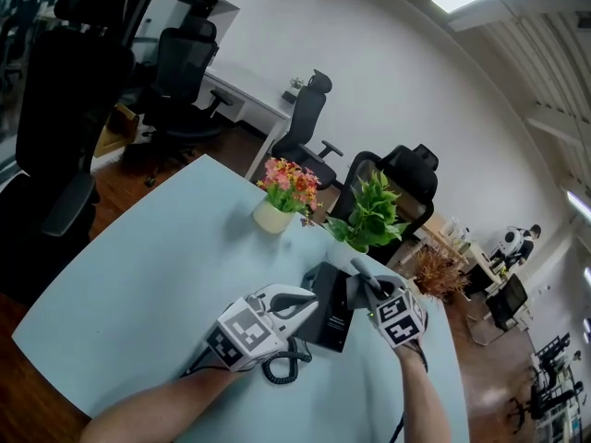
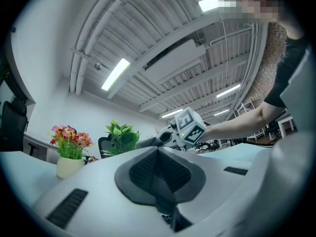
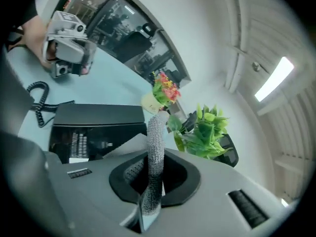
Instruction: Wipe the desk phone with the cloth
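Desk phone (image 1: 331, 314) is sitting on the table (image 1: 157, 275) near its front edge, between the two grippers, with its coiled cord (image 1: 282, 365) lying at its left. Left gripper (image 2: 158, 156) is hanging just beside the phone's left side, its fingers pressed together with nothing showing between them. Right gripper (image 1: 371, 289) is pinching a grey mesh cloth (image 3: 156, 137); its fingers are closed on the lower part, and the free end is standing up past the tips, over the phone. Judged step: approach, with wiping not yet under way. The next move is likely calling for lowering the cloth end onto the housing and dragging it across, perhaps with the left gripper steadying the phone. Whether the cloth is touching the phone cannot be told. The grippers are covering the phone's right side in the head view. The keypad is reading only as a dim blur, and no handset can be made out.
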Action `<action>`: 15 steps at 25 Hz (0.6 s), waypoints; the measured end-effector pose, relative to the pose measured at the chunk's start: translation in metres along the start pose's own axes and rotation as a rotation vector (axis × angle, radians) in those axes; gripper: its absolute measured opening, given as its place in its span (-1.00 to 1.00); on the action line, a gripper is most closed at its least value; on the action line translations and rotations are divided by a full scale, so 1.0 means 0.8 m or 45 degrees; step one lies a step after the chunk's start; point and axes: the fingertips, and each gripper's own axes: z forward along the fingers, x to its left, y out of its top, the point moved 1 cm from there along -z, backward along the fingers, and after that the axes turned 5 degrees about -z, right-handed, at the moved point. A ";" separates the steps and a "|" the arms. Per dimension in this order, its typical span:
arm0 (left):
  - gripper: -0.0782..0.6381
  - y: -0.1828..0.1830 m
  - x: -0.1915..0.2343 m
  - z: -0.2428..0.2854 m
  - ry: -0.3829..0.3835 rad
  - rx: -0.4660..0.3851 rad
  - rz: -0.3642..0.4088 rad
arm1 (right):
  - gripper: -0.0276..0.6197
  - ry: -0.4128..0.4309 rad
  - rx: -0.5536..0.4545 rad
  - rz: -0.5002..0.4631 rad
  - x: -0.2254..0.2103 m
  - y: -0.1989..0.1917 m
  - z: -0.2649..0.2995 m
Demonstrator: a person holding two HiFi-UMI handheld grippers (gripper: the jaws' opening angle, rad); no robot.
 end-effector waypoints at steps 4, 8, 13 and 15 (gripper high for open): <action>-0.78 0.001 -0.003 0.002 0.000 0.003 -0.005 | -0.95 0.011 0.048 0.010 -0.008 -0.010 0.029; -0.78 0.002 -0.004 0.002 -0.001 0.002 0.003 | -0.95 0.066 0.078 -0.069 0.008 -0.018 0.024; -0.78 0.003 -0.005 0.001 -0.011 0.008 0.001 | -0.95 0.182 0.087 -0.233 0.063 -0.018 -0.011; -0.79 0.003 -0.006 0.002 -0.012 0.007 -0.004 | -0.96 0.254 0.085 -0.295 0.094 -0.019 -0.033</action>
